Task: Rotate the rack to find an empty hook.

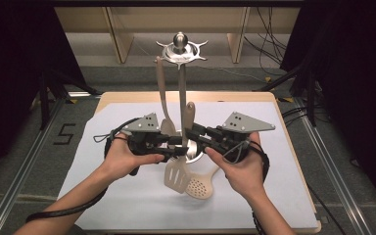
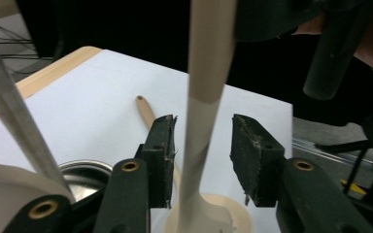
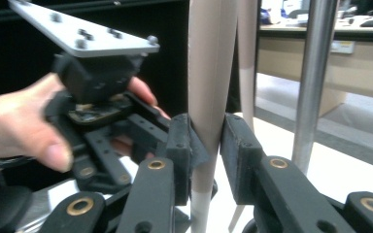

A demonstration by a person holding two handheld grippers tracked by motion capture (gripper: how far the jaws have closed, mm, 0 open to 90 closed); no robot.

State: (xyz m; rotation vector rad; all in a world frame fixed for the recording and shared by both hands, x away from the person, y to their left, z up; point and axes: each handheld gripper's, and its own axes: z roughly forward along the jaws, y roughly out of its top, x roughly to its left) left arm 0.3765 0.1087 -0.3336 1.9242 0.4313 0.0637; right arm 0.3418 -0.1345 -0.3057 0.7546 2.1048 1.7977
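At bench centre, six o'clock of the rack (image 1: 180, 51), our right claw (image 3: 206, 145) is clamped on the slotted spatula (image 1: 178, 174) handle, so we keep the left claw (image 2: 201, 150) apart and lift straight toward a hook.

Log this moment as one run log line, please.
right claw: shut on slotted turner handle | left claw: open around that handle | skimmer: flat on table | spoon: hanging on rack
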